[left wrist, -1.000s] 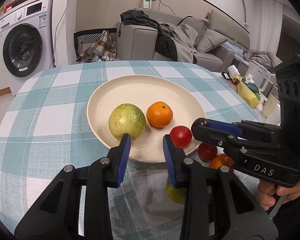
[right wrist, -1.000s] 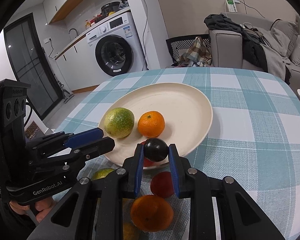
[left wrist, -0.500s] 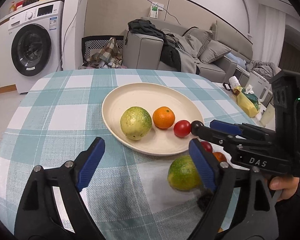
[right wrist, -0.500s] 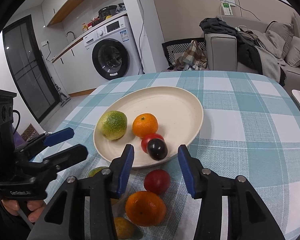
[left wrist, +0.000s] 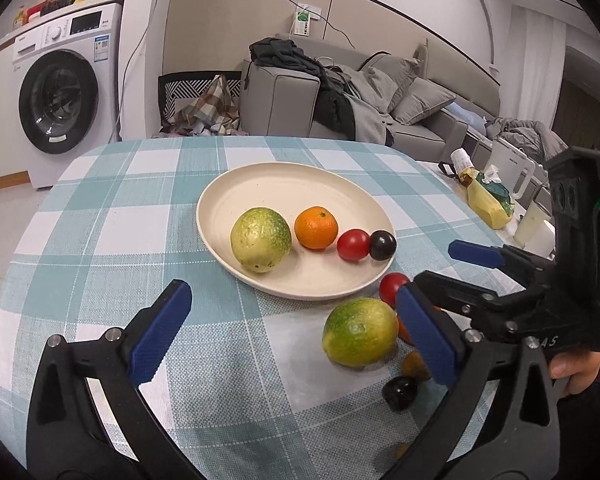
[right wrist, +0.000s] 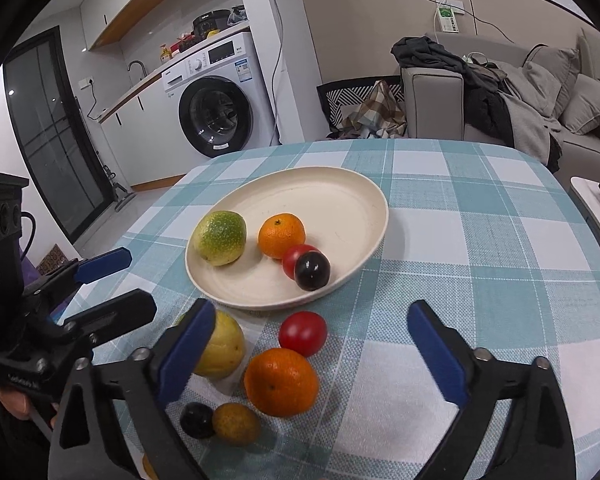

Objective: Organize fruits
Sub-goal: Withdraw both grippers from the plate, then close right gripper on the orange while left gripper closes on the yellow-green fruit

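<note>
While both sets of jaws are opening wide with nothing between them, the right gripper hangs over the loose tomato and orange, near the plate. The left gripper hovers beside the green fruit. Straddle one fruit squarely and close gently, clear of its neighbours.

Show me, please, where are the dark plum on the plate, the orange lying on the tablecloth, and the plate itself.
dark plum (right wrist: 312, 271), right wrist view, middle of its glossy skin.
orange on the tablecloth (right wrist: 281, 382), right wrist view, centre of the peel.
plate (right wrist: 324, 200), right wrist view, bare inner floor behind the fruits.
</note>
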{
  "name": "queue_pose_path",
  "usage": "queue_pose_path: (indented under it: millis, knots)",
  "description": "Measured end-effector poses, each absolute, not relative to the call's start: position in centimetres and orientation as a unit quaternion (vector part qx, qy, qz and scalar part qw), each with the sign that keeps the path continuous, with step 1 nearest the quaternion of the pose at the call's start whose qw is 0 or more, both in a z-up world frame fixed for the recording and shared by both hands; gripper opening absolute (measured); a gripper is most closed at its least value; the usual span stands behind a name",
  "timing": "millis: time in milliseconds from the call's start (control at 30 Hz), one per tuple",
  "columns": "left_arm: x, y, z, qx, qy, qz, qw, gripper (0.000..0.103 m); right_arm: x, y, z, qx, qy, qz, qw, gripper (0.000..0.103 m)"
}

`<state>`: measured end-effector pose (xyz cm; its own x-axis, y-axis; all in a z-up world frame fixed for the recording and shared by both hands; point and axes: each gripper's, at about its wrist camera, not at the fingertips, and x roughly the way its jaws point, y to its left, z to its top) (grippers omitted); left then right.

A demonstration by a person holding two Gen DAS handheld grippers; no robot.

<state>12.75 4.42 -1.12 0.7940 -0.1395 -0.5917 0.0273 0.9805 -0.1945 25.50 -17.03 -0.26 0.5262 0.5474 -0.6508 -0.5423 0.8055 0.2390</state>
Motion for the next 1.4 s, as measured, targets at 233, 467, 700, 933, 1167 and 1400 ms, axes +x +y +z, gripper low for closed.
queue_pose_path:
  millis: [233,467,700,933,1167,1400]
  knots:
    - [13.0,4.0,-1.4,-0.077,0.327,-0.045,0.941,0.102,25.2,-18.0,-0.4,0.006,0.387,0.303,0.871,0.103]
    - [13.2,3.2,-1.9,-0.071,0.341,-0.06,0.935,0.102,24.1,-18.2,-0.3,-0.024,0.394,0.297,0.869,0.103]
    - [13.5,2.4,-2.4,-0.059,0.351,-0.064,0.932,0.102,23.7,-17.8,-1.1,-0.06,0.416,0.273,0.865,0.103]
    - [13.6,3.2,-2.2,-0.071,0.343,-0.051,0.935,0.102,24.1,-17.4,-1.6,-0.062,0.444,0.263,0.854,0.103]
    - [13.7,4.2,-2.3,-0.091,0.346,-0.045,0.933,0.102,24.7,-17.1,-2.1,-0.042,0.467,0.269,0.841,0.102]
    - [13.9,4.3,-2.4,-0.095,0.348,-0.049,0.931,0.102,24.7,-16.2,-2.3,-0.037,0.48,0.288,0.828,0.08]
